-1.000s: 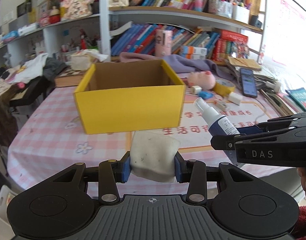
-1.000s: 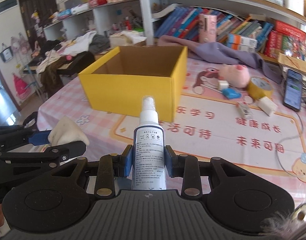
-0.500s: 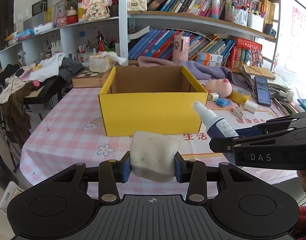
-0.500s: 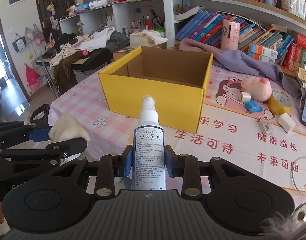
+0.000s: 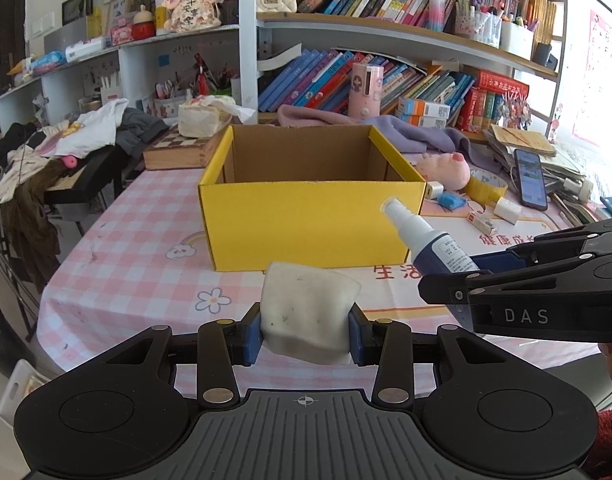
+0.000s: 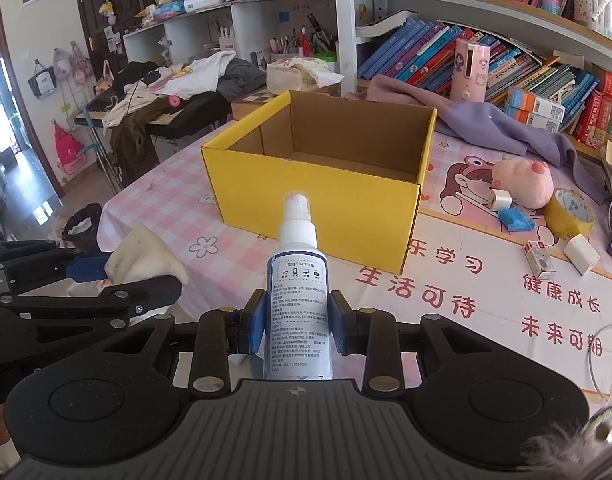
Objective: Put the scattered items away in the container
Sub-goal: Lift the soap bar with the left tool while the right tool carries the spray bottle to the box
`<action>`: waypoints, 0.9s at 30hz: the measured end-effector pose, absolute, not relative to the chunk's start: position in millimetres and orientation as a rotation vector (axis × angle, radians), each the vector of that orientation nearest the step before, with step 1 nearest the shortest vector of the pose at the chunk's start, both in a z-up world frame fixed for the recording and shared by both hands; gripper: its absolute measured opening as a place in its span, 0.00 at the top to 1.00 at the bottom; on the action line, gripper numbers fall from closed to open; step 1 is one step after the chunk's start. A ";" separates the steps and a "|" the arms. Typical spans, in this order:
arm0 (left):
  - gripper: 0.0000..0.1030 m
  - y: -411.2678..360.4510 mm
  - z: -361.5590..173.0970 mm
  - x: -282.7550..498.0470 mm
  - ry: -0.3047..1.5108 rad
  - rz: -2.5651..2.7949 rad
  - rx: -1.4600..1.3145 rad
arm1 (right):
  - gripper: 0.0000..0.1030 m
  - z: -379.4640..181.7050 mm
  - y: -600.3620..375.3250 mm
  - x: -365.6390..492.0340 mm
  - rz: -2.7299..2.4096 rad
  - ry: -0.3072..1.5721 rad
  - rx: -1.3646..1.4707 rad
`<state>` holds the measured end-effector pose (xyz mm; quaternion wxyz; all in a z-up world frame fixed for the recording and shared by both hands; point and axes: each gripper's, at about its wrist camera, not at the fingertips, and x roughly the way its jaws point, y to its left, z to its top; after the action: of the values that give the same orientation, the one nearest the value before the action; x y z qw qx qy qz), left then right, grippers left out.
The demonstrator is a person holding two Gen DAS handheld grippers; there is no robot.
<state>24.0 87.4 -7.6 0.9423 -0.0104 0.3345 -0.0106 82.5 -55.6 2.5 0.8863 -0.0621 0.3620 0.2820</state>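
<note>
My left gripper [image 5: 306,338] is shut on a white folded cloth [image 5: 308,312], held in the air in front of the open yellow cardboard box [image 5: 310,224]. My right gripper [image 6: 295,326] is shut on a white-and-blue spray bottle [image 6: 299,300], its nozzle pointing toward the box [image 6: 318,208]. The bottle [image 5: 424,240] and right gripper also show at the right of the left wrist view; the cloth [image 6: 145,258] and left gripper show at the left of the right wrist view. The box interior looks empty.
Right of the box lie a pink plush pig [image 6: 524,182], a yellow tape roll [image 6: 568,212], a blue item [image 6: 516,218], small white boxes [image 6: 582,254] and a phone [image 5: 530,178]. A purple cloth [image 6: 486,120], bookshelves and a chessboard box [image 5: 173,152] stand behind.
Both grippers, still holding the cloth and the bottle, have drawn back and risen from the box. The box now looks farther off and more of its inside shows.
</note>
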 end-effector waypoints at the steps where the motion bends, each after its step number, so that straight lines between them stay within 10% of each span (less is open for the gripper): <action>1: 0.62 87.0 -9.0 25.6 0.689 -0.023 -0.022 | 0.70 1.4 -54.8 84.6 0.590 0.758 -0.132; 27: 0.62 89.6 50.5 165.0 0.547 -0.009 0.159 | 0.70 52.6 -39.1 222.5 0.677 0.592 -0.132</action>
<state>165.0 89.6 50.5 0.9597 0.0783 0.2697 -0.0043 222.5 -39.1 52.6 0.8985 -0.0636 0.2858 0.3270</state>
